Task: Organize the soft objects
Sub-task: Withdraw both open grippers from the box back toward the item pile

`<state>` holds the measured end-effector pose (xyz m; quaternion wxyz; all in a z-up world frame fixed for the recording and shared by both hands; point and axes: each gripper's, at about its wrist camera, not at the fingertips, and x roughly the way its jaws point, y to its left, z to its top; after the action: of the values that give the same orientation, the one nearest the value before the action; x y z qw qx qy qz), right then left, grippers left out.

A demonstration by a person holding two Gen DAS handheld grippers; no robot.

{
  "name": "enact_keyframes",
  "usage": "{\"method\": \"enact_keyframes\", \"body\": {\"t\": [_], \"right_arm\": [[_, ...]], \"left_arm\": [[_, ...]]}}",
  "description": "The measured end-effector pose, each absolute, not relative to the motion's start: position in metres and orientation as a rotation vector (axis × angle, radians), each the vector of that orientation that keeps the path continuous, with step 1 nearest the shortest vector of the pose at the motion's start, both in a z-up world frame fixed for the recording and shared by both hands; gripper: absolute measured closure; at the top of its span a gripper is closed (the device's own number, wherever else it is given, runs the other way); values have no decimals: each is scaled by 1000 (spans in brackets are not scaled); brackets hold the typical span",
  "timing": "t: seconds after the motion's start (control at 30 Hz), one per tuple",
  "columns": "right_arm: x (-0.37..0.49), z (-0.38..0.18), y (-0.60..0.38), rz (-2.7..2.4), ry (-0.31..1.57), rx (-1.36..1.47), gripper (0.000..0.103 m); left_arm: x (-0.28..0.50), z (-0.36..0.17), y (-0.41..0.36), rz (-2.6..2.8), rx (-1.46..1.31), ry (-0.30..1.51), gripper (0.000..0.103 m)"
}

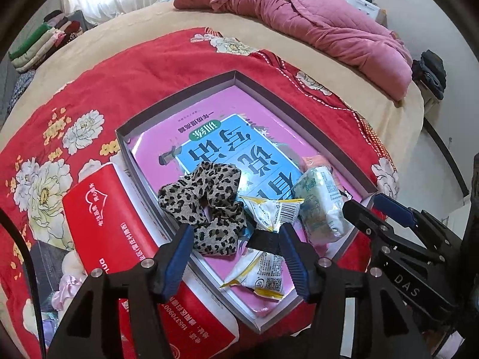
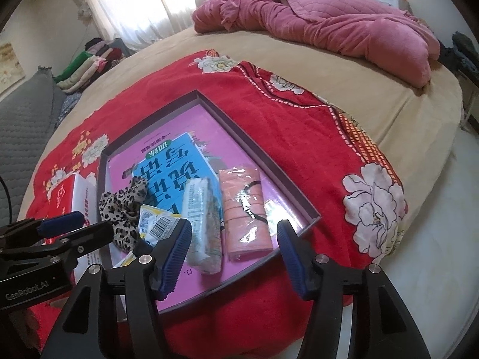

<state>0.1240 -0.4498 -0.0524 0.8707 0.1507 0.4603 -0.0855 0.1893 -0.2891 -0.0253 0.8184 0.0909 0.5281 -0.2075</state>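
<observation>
Left gripper: jaws wide, holding nothing, above the near end of the box.
Right gripper: jaws wide, nothing between them, over the tissue pack and pink packet.
Box: shallow, grey-walled, on the red floral blanket on the bed; a pink-and-blue book lines its floor.
Leopard scrunchie: inside the box, at its left wall.
Snack packets: two, yellow-edged, just beside the scrunchie.
Tissue pack: lying in the box, touching the pink packet.
Red carton: outside, against the box's left wall.
</observation>
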Motion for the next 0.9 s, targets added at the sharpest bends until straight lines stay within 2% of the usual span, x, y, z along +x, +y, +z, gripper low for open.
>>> {"method": "enact_keyframes", "body": {"t": [0.27, 0.33, 0.5, 0.67, 0.9], "right_arm": [[120, -44, -450, -194, 949, 307, 41], [119, -40, -448, -197, 945, 297, 35], [115, -28, -442, -202, 926, 269, 32], [109, -16, -435, -218, 912, 242, 29], [98, 10, -421, -242, 871, 193, 29]], "left_arm": [[181, -11, -283, -434, 197, 1084, 42], [179, -8, -280, -433, 196, 1078, 42], [172, 4, -274, -434, 183, 1054, 41], [162, 16, -266, -438, 175, 1031, 26], [141, 29, -247, -433, 161, 1011, 26]]}}
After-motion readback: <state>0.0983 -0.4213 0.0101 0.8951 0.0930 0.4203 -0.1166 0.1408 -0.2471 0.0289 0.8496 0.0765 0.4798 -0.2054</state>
